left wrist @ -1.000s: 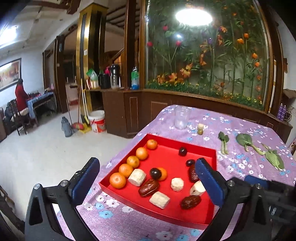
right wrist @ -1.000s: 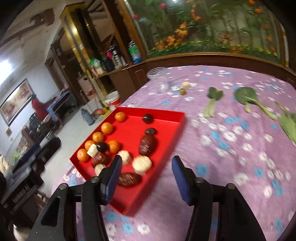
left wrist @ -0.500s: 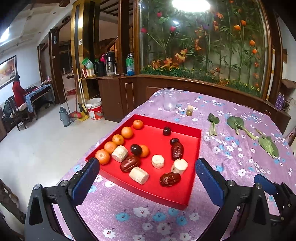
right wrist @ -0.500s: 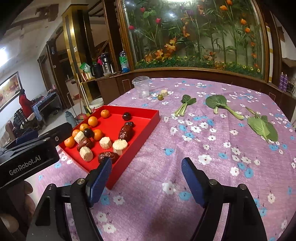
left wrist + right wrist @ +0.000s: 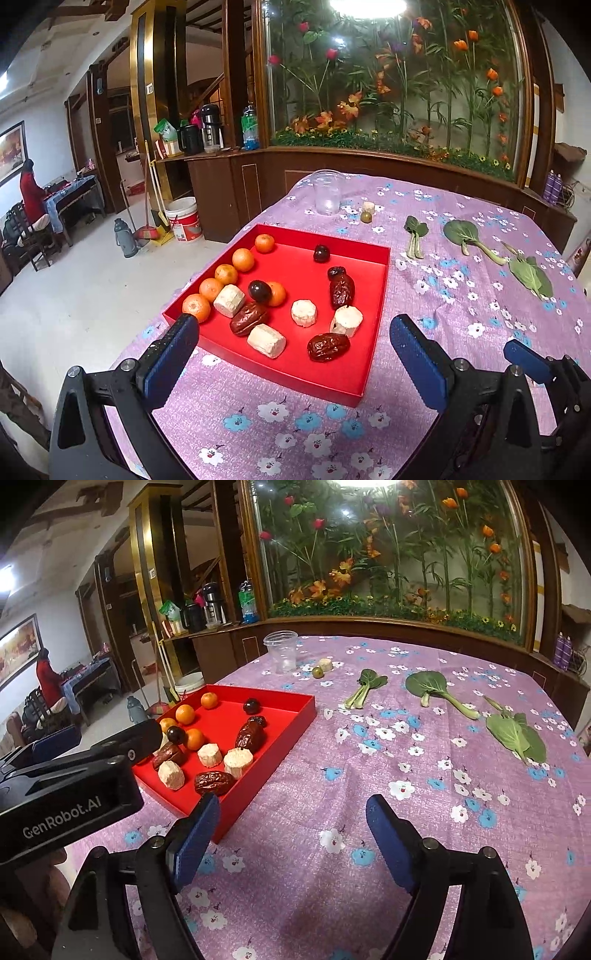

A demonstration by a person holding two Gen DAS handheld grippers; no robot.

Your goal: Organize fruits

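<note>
A red tray (image 5: 380, 280) (image 5: 295, 722) sits on the purple flowered tablecloth. It holds several oranges (image 5: 243, 259) along its left side, dark plums (image 5: 321, 253), brown dates (image 5: 328, 347) and pale cut chunks (image 5: 303, 313). My left gripper (image 5: 295, 350) is open and empty, hovering just in front of the tray's near edge. My right gripper (image 5: 291, 830) is open and empty above the cloth, right of the tray's near corner. The left gripper's body (image 5: 66, 790) shows at the left of the right wrist view.
A clear plastic cup (image 5: 325, 192) stands beyond the tray, with a small green fruit (image 5: 365, 216) and a pale chunk (image 5: 368, 207) beside it. Three leafy greens (image 5: 428, 686) lie on the cloth at the right. The table's left edge drops to the floor.
Both grippers have pulled back and risen from the tray, which now looks smaller and farther. The right gripper has swung right and opened wider. The fruits have not moved.
</note>
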